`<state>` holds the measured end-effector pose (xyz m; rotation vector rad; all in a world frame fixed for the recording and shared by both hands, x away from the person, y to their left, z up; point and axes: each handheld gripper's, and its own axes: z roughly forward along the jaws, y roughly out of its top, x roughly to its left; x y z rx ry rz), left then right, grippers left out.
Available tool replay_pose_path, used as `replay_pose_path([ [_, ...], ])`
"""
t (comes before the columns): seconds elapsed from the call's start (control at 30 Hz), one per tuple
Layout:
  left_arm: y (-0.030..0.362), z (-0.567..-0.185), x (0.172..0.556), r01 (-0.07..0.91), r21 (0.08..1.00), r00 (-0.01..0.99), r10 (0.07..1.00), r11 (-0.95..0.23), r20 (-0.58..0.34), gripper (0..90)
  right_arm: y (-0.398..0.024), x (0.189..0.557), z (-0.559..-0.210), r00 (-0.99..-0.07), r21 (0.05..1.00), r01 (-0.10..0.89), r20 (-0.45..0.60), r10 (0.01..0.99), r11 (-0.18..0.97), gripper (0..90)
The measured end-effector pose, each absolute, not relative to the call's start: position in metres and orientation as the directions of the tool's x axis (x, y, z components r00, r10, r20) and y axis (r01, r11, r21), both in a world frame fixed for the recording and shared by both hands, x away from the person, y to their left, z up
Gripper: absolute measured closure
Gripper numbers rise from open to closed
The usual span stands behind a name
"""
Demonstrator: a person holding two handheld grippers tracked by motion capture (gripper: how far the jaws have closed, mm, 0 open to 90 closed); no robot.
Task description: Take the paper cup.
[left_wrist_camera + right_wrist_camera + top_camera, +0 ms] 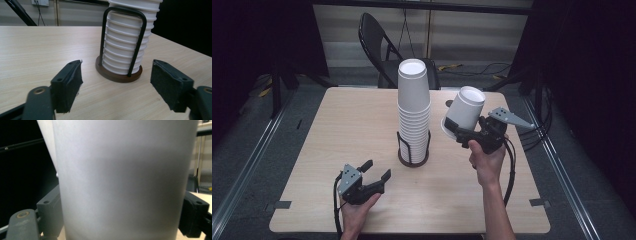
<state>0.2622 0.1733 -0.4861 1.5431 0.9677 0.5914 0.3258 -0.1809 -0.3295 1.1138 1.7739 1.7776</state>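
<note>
White paper cups [414, 112] stand nested upside down in a tall stack at the middle of the pale wood-grain table [337, 130]; we see the stack seated in a cup holder [413, 150] with a round dark-brown base and black wire uprights. In the left gripper view the same stack [127, 45] rises just beyond the jaws, its rolled rims showing as ridges behind one black wire loop, and the brown base [117, 75] sits flat on the tabletop.

We hold the right gripper [462, 134] raised to the right of the stack, its jaws clamped on a single white paper cup [463, 112]; this cup is upside down and tilted, apart from the stack, its flat bottom turned up and towards the far side. In the right gripper view the cup's wall [122, 180] stands close between the two dark jaws, which press it on either side.

We keep the left gripper [378, 169] low near the front left of the table, its jaws wide apart with nothing between them; its padded jaws point towards the holder, which lies near but not touching.

Beyond the far edge stands a black folding chair [377, 40]; grey floor and cables lie behind it.
</note>
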Motion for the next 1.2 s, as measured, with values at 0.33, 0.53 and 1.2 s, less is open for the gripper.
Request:
replay_pose_path([
  [0.33, 0.167, -0.487, 0.261, 0.255, 0.967, 0.558, 0.816, 0.002, -0.149, 28.2, -0.171, 0.311, -0.361, -0.611, 0.943, 0.306, 0.302, 0.732, -0.133, 13.9],
  [0.53, 0.164, -0.484, 0.262, 0.238, 0.971, 0.564, 0.813, 0.005, -0.143, 29.3, -0.168, 0.307, -0.379, -0.603, 0.929, 0.342, 0.333, 0.725, -0.143, 13.9],
  [1.2, 0.148, -0.485, 0.256, 0.231, 0.973, 0.626, 0.767, -0.008, -0.142, 37.0, -0.153, 0.288, -0.433, -0.567, 0.849, 0.478, 0.494, 0.659, -0.226, 14.1],
])
